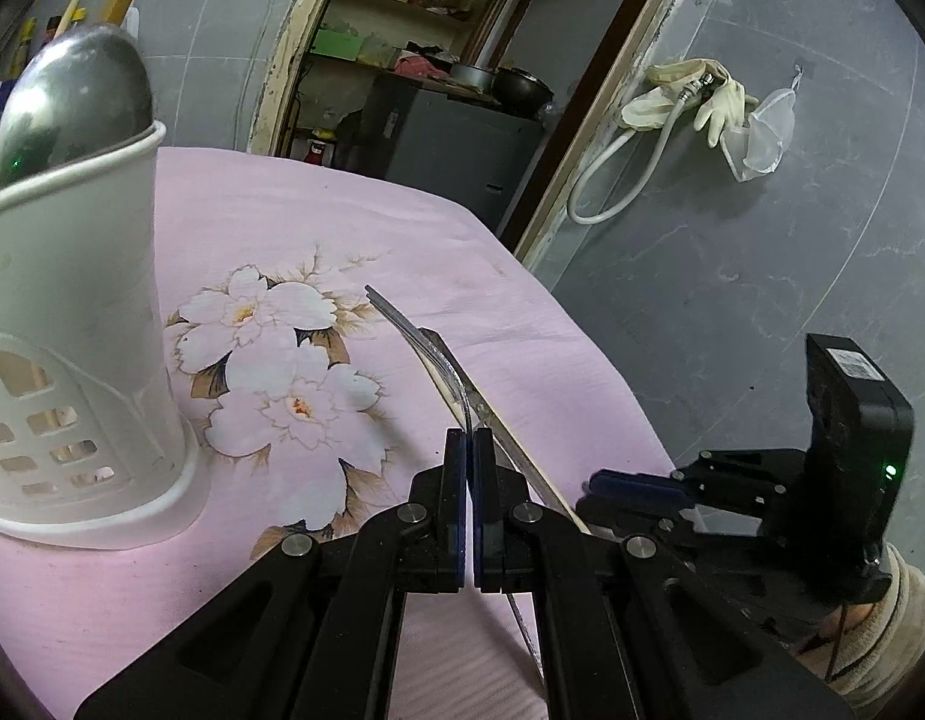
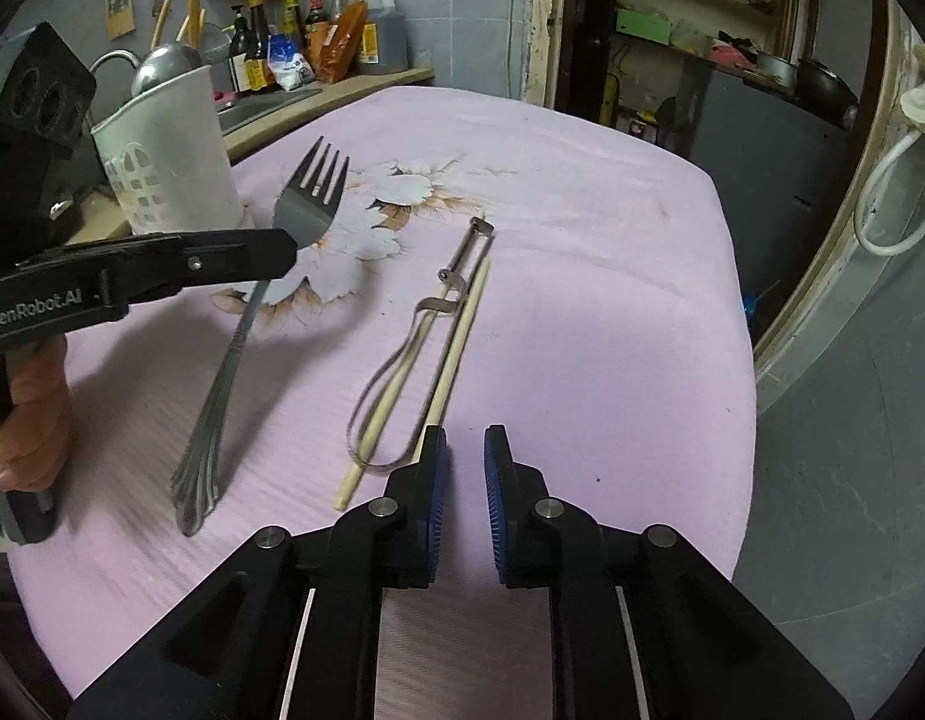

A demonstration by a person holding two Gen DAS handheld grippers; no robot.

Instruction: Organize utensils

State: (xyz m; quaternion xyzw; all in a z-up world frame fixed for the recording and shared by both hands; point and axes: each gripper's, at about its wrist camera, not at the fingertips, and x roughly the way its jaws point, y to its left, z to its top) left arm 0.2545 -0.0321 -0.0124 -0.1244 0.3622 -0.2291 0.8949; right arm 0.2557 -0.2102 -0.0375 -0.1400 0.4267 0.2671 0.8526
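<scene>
My left gripper (image 1: pixel 468 438) is shut on the neck of a metal fork (image 2: pixel 312 198), which hangs above the pink floral cloth (image 2: pixel 582 300) with its tines pointing away and its handle slanting down. In the left wrist view the fork (image 1: pixel 438 354) shows edge-on. A white slotted utensil holder (image 1: pixel 84 312) stands to the left, with a big metal ladle (image 1: pixel 72 102) in it. A wire-handled peeler (image 2: pixel 414 324) and a wooden chopstick (image 2: pixel 426 372) lie side by side on the cloth. Just behind their near ends, my right gripper (image 2: pixel 465 450) stands slightly open with nothing between its fingers.
Sauce bottles (image 2: pixel 318 30) line a counter behind the holder (image 2: pixel 168 150), beside a sink. The table's right edge drops to a grey floor (image 2: pixel 852 480). Shelves and a dark cabinet (image 1: pixel 456 144) fill the doorway beyond. A hose and gloves (image 1: pixel 696 96) hang on the wall.
</scene>
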